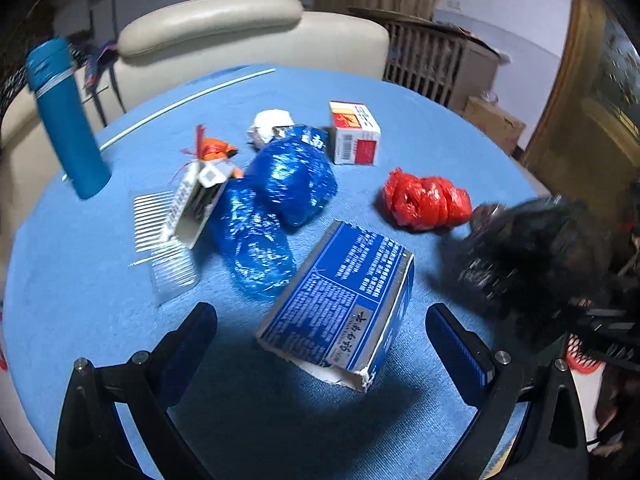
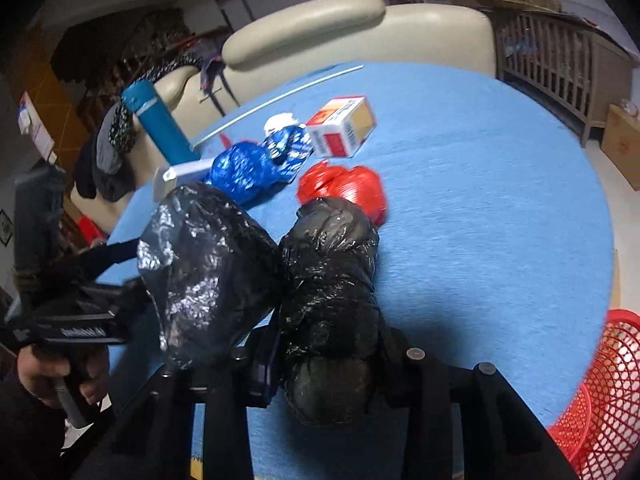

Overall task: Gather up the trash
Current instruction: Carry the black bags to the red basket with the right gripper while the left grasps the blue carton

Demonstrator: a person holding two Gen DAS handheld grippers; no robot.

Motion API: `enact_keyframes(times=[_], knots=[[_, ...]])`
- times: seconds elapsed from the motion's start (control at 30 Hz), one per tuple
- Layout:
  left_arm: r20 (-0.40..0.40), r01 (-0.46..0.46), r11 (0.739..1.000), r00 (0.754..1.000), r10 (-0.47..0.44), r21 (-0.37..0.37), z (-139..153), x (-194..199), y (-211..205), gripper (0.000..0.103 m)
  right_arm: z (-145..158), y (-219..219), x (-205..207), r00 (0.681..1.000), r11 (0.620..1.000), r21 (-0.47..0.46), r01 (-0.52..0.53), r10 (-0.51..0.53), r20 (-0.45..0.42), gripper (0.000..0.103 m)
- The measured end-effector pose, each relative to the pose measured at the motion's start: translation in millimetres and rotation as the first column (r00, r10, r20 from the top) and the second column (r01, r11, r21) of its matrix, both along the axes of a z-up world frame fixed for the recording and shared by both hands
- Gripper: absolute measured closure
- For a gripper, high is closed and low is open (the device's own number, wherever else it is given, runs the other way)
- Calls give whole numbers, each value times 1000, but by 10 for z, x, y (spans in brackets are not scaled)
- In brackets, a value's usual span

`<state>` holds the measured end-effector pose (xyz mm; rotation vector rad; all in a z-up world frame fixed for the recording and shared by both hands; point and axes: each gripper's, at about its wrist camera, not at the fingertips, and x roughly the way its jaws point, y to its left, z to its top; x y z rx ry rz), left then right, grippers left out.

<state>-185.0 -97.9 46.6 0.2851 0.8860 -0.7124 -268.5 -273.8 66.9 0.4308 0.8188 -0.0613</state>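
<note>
I am looking down at a round counter (image 1: 440,128) lying under blue cloth, a cream sofa (image 1: 248,36) sitting behind it. My left hand-held gripper (image 1: 320,344) is hanging spread over one blue carton (image 1: 340,300); my right hand-held gripper (image 2: 320,368) is pinching a black bag (image 2: 328,280). Beyond are lying two blue bags (image 1: 288,176), one red bag (image 1: 424,200). Only the right view is showing the red basket (image 2: 600,392).
</note>
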Motion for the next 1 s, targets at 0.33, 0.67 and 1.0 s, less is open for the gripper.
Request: enact_keyframes(times=[0.33,0.67,1.0], knots=[[-29,49,998,998,-48,32,-134,-8,-103,30,51,-198,-211,998,998,25,63,-63,18,63],[11,52,998,999,-52,-36,119,-178,-132,34,129,-495,-669,974,975,22,220,-221,50,63],[48,141,986,989,-137,-85,338,-343,-463,35,82,-1109,-1436,878,878,-1,478,-478,29,64]])
